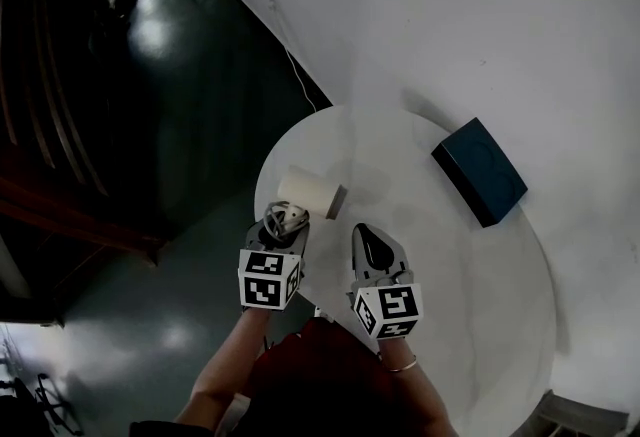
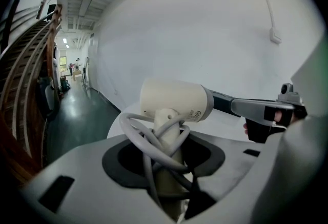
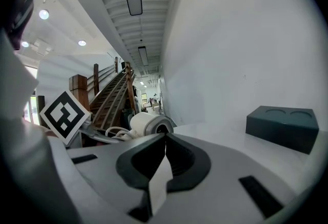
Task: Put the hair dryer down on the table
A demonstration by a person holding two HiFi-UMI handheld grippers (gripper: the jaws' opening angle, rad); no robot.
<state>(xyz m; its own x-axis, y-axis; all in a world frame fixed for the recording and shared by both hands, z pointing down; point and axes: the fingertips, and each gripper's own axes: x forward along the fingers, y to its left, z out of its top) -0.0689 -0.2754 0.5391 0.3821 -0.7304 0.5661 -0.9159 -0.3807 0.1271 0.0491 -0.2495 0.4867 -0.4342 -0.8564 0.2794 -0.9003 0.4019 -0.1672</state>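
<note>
A cream hair dryer [image 1: 308,193] with a grey cord wound round its handle is held over the left rim of the round white table [image 1: 440,255]. My left gripper [image 1: 281,227] is shut on the handle and cord, with the barrel pointing right. In the left gripper view the hair dryer [image 2: 177,99] stands upright between the jaws. My right gripper [image 1: 372,241] hovers beside it over the table, its jaws together and nothing in them. In the right gripper view, the hair dryer's nozzle [image 3: 149,123] shows just ahead and to the left of my right gripper [image 3: 165,138].
A dark blue box [image 1: 480,171] lies at the table's far right, also seen as the box [image 3: 282,126] in the right gripper view. A white wall runs behind the table. Dark floor and a wooden staircase [image 2: 25,79] lie to the left.
</note>
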